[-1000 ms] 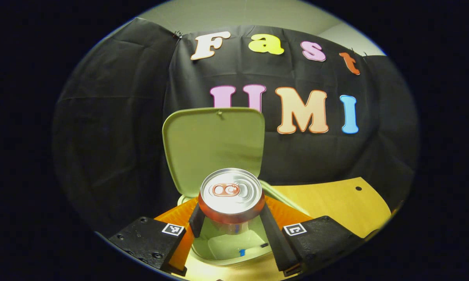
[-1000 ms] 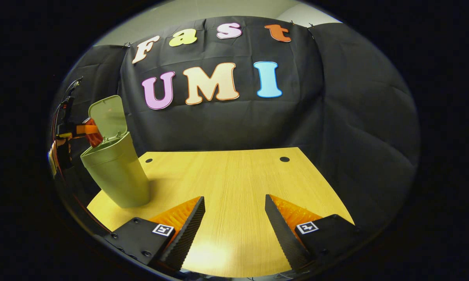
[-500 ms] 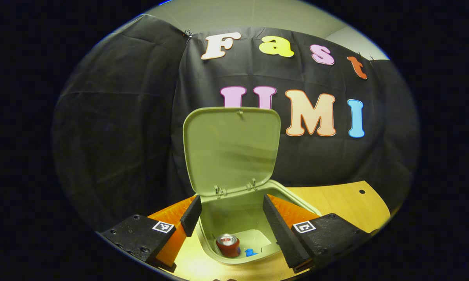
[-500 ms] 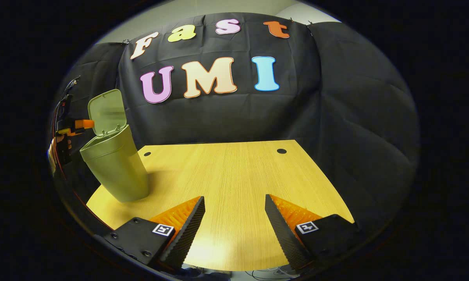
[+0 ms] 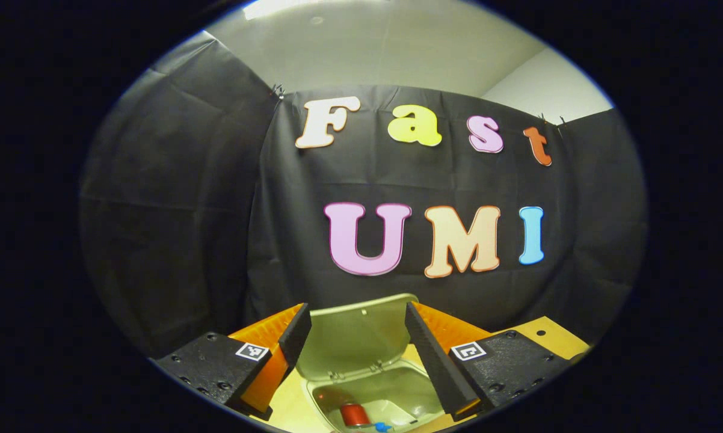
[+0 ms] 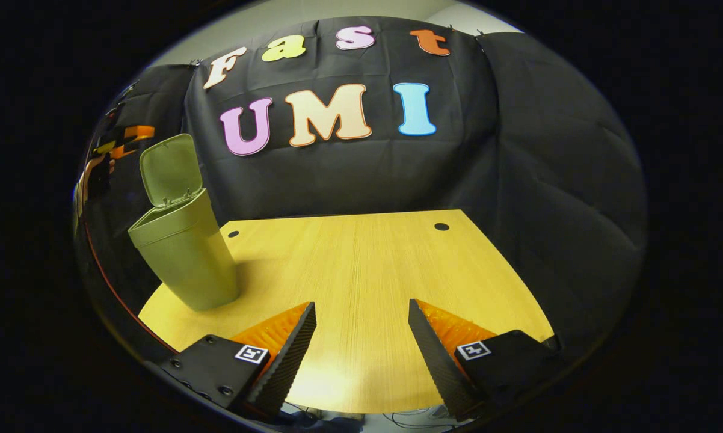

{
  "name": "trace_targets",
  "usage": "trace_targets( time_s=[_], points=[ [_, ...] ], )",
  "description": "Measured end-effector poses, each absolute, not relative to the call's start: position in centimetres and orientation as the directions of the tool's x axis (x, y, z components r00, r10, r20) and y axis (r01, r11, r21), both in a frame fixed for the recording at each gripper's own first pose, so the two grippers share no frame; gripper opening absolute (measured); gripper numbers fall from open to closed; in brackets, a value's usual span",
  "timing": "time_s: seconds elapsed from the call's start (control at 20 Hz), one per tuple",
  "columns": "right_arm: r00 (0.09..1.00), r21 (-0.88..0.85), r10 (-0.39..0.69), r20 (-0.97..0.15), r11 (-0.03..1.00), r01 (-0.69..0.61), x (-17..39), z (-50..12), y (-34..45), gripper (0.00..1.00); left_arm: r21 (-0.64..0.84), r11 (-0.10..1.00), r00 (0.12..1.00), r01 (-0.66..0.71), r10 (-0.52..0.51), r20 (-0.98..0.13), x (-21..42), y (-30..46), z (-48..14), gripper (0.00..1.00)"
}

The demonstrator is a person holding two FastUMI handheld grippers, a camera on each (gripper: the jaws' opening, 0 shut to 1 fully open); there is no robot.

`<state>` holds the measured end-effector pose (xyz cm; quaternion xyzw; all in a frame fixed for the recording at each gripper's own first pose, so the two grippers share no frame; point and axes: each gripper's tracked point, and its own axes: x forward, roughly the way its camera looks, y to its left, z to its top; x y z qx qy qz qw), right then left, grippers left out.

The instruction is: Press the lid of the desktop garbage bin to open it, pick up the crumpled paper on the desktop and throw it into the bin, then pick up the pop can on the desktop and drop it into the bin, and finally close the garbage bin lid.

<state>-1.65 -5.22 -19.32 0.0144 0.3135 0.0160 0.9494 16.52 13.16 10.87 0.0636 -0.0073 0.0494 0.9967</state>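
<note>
Since your left gripper [image 5: 354, 337] hangs spread and empty above the bin [image 5: 373, 391], the raised lid [image 5: 352, 337] stands right ahead between its fingers, and inside you've got the pop can [image 5: 354, 414] plus a blue scrap, maybe the paper. In the right gripper view, your right gripper [image 6: 361, 343] sits agape over the bare table [image 6: 361, 264], well apart from the bin [image 6: 184, 252], so lefty's the closer one to shut it.

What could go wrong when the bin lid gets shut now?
The lid stands upright, and the left gripper is open above the bin. Pushed too hard, the narrow-footed bin may tip or slide on the table. The can inside looks low enough, so jamming seems unlikely.
</note>
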Motion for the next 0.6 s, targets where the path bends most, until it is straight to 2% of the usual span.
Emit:
trace_targets(
  time_s=[0.15,0.45,0.6],
  points=[
    [0.794,0.048,0.054,-0.605,0.998,-0.031,-2.4,-19.7,-4.7,0.98,0.127,0.98,0.987,-0.156,0.151,0.048,18.9,15.1,12.3,0.92],
    [0.786,0.06,0.055,-0.616,0.998,-0.023,-2.7,-19.3,-4.8,0.98,0.098,0.976,0.979,-0.195,0.2,-0.045,23.0,16.9,8.9,0.94],
    [0.797,0.057,0.041,-0.603,0.998,-0.008,-2.7,-18.5,-5.3,0.98,0.058,0.976,0.971,-0.208,0.213,-0.111,23.6,17.2,6.3,0.92]
  ],
)
